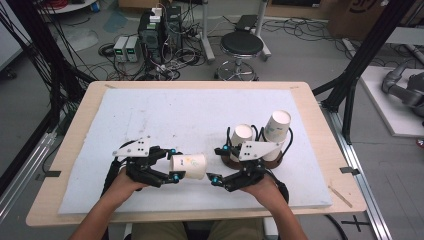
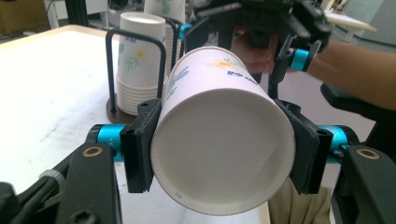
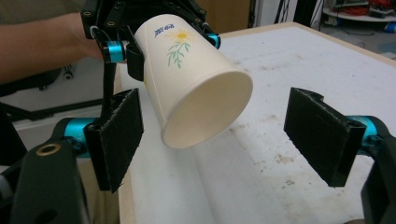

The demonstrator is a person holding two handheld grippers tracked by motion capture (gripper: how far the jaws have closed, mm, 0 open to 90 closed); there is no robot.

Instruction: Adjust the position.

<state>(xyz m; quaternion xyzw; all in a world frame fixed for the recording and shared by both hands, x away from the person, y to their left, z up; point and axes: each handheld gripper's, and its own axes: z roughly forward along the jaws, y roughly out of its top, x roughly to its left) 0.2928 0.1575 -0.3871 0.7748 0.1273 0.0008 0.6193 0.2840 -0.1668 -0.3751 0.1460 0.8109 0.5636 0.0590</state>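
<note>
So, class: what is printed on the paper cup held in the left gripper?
A yellow flower on green leafy stems, on the paper cup, clearest in the right gripper view.

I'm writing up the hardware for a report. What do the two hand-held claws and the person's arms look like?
Both the left claw and the right claw are black linkages with cyan joints, brass-coloured pivot rings and flat black padded jaws. Each carries a grey three-cornered plate dotted with small holes, and a black cable trails behind. The forearms are bare, no sleeves.
</note>
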